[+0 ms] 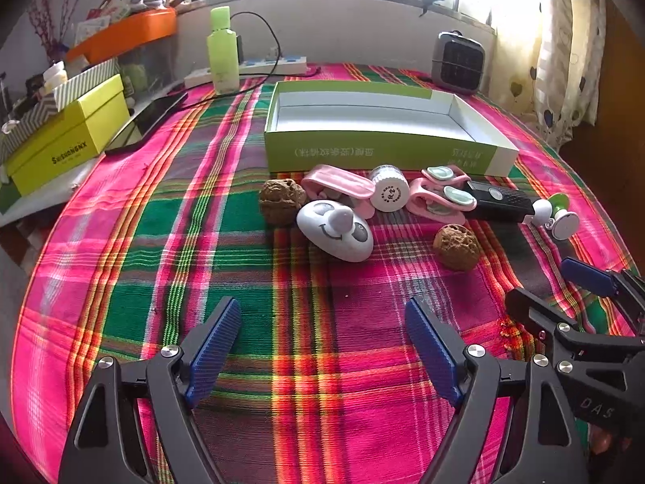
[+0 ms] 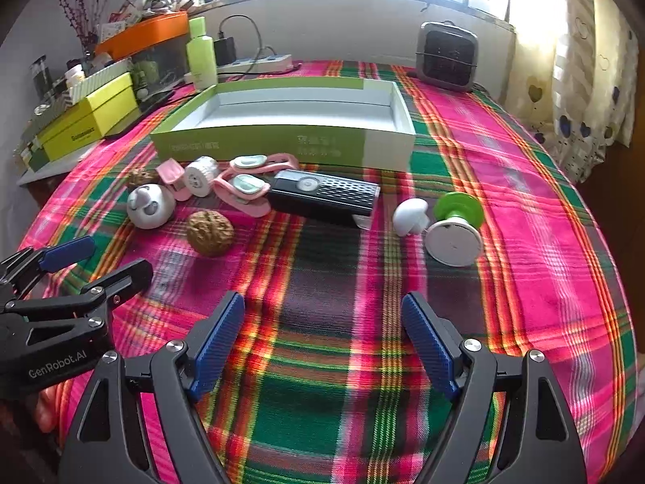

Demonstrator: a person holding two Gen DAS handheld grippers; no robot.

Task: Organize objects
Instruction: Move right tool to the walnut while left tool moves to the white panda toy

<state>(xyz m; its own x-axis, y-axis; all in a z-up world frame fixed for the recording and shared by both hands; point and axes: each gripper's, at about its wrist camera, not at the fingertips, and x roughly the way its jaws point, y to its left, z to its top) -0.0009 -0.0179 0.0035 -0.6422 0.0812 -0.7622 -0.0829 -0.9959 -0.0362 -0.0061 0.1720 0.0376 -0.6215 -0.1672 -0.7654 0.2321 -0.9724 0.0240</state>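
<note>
At the bottom of the left wrist view, your left hand-held gripper (image 1: 322, 347) stands wide apart with nothing between its blue ribbed pads, above the pink and green plaid cloth covering the bench (image 1: 121, 242). Your right hand-held gripper (image 2: 322, 343) sits at the bottom of the right wrist view, equally spread and empty.

Just above centre in the left view lies a loose row of small things. A white egg-shaped toy with a smiling face (image 1: 335, 230) sits nearest, with a brown wrinkled walnut (image 1: 281, 201) touching its left side and a second brown walnut (image 1: 456, 246) apart to the right. Behind them lie pink clips with pale green pads (image 1: 441, 195), a white round capped jar on its side (image 1: 388, 189) and a black rectangular device (image 1: 498, 198). At the right end lie a white mushroom-shaped piece (image 2: 410, 216) and a green and white spool-shaped piece (image 2: 455, 222).

Beyond the row, touching or just behind it, stands an open, shallow green and white cardboard box (image 1: 387, 149), empty inside. Farther back, in the upper part of the frame, stand a tall light green plastic bottle (image 1: 221, 48) and a small grey heater (image 1: 457, 62).
</note>
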